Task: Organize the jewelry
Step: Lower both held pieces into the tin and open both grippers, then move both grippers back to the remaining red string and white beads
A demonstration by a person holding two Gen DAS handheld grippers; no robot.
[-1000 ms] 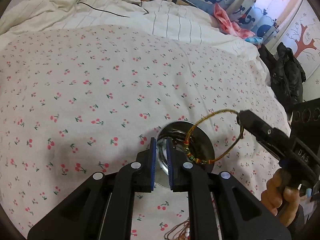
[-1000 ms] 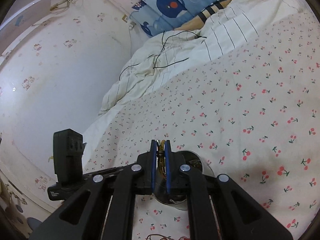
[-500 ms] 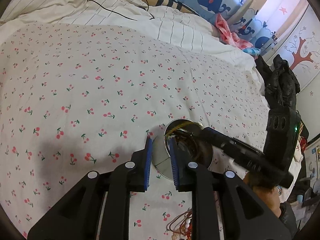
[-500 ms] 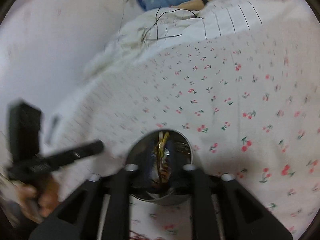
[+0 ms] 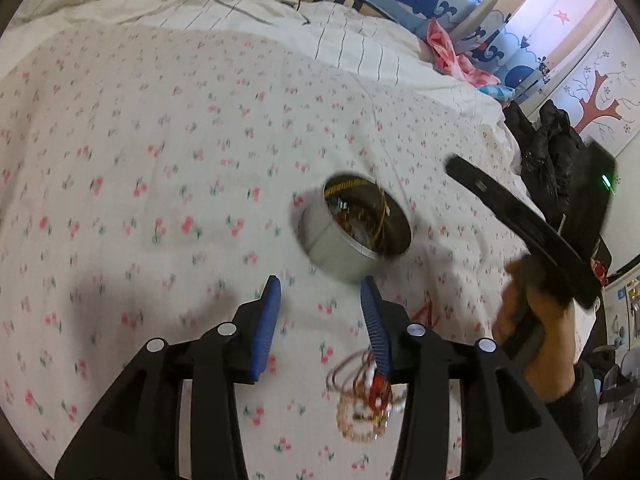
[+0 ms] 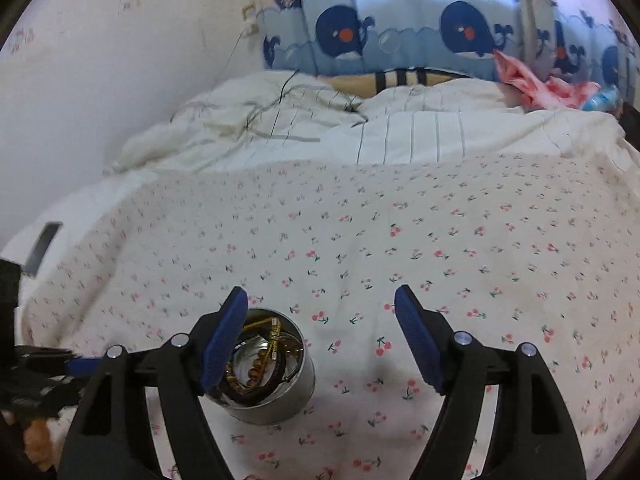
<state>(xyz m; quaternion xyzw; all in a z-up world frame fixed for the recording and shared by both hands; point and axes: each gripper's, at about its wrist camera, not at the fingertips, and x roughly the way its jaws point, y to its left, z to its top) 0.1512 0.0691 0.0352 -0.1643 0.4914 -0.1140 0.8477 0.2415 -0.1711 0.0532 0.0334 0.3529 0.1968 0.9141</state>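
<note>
A round metal tin (image 5: 352,240) stands on the cherry-print bedsheet and holds gold and beaded bracelets (image 5: 360,216). It also shows in the right wrist view (image 6: 268,372) with the jewelry (image 6: 260,356) inside. My left gripper (image 5: 320,292) is open and empty just in front of the tin. A pile of beaded and red-string jewelry (image 5: 368,396) lies on the sheet under its right finger. My right gripper (image 6: 320,300) is open wide and empty, above and to the right of the tin. It shows as a dark bar in the left wrist view (image 5: 520,224).
A rumpled striped white duvet (image 6: 360,128) with thin black cables lies at the far side of the bed. Whale-print curtains (image 6: 400,36) and a pink cloth (image 6: 536,84) are behind. A black jacket (image 5: 556,152) hangs off the bed's right side.
My right gripper lowered the gold bracelet into the tin, opened and pulled back. My left gripper opened and drew back from the tin.
</note>
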